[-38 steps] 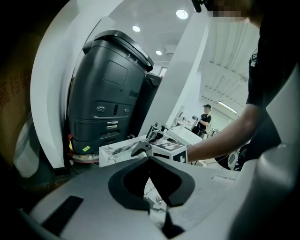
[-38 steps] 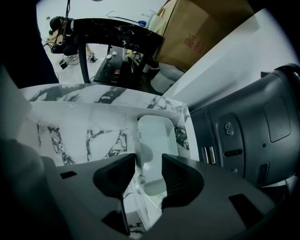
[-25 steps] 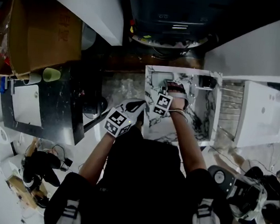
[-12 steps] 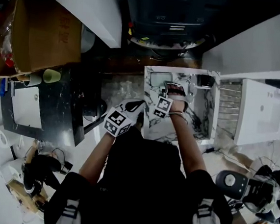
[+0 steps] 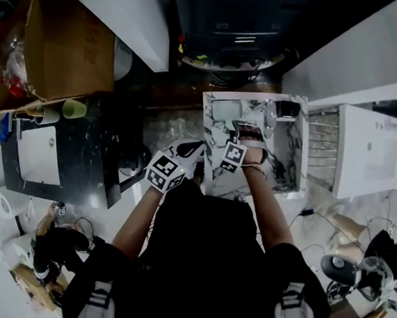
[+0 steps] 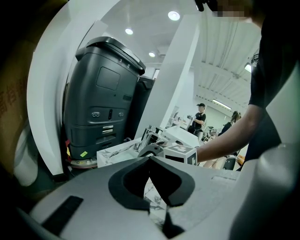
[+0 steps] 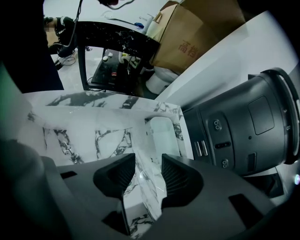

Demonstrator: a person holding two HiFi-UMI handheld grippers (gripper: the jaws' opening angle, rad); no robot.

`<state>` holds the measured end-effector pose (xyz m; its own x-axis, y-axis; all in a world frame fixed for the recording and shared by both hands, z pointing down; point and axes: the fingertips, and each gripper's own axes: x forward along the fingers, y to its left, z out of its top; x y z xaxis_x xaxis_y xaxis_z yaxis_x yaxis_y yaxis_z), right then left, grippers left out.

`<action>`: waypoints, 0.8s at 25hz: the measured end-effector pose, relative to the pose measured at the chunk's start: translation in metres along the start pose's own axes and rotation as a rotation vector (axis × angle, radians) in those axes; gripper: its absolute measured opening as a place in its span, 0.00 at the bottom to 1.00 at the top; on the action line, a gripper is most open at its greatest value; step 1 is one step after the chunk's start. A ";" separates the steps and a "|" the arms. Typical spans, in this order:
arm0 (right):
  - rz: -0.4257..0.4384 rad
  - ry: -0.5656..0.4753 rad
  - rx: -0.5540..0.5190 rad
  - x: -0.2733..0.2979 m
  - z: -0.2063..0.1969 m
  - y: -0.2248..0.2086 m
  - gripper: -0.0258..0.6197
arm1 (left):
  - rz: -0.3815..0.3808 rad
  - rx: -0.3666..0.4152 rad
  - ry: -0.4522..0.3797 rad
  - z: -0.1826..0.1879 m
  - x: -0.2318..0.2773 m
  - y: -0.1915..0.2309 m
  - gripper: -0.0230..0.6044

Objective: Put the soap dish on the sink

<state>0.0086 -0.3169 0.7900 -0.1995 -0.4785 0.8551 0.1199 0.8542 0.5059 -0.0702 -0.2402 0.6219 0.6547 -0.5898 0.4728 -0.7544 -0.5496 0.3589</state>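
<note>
The soap dish (image 7: 164, 135) is a pale rounded tray lying flat on the marble sink top (image 7: 79, 136), near its far corner. In the head view the soap dish (image 5: 225, 110) sits at the back left of the marble top (image 5: 281, 171). My right gripper (image 7: 148, 161) hovers just short of the dish, pointing steeply down. Its jaws have just been closing a little but stand open, with only marble showing between them. The right gripper (image 5: 247, 129) is right of the dish in the head view. My left gripper (image 6: 150, 159) is shut on nothing, held by the sink's left edge (image 5: 187, 151).
A big black machine (image 5: 226, 18) stands behind the sink top. A cardboard box (image 5: 63, 37) and a green cup (image 5: 73, 108) lie at the left by a dark table (image 5: 80, 150). A white basin unit (image 5: 366, 153) stands at the right. People stand in the far background (image 6: 200, 117).
My right gripper has drawn back a little from the soap dish toward the person. The dish stays where it lay. The left gripper has kept still.
</note>
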 end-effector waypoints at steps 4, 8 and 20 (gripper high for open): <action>-0.002 0.000 0.025 -0.010 -0.006 0.009 0.26 | -0.004 0.011 -0.008 -0.001 -0.005 -0.005 0.03; 0.005 0.003 0.057 -0.019 -0.015 0.013 0.16 | -0.007 0.020 -0.006 -0.003 -0.009 -0.009 0.03; 0.137 -0.284 0.506 -0.066 0.000 0.019 0.03 | 0.003 0.040 -0.031 0.003 -0.012 -0.020 0.03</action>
<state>0.0244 -0.2689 0.7430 -0.4756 -0.3434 0.8099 -0.3017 0.9285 0.2165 -0.0631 -0.2235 0.6065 0.6538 -0.6093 0.4486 -0.7544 -0.5707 0.3244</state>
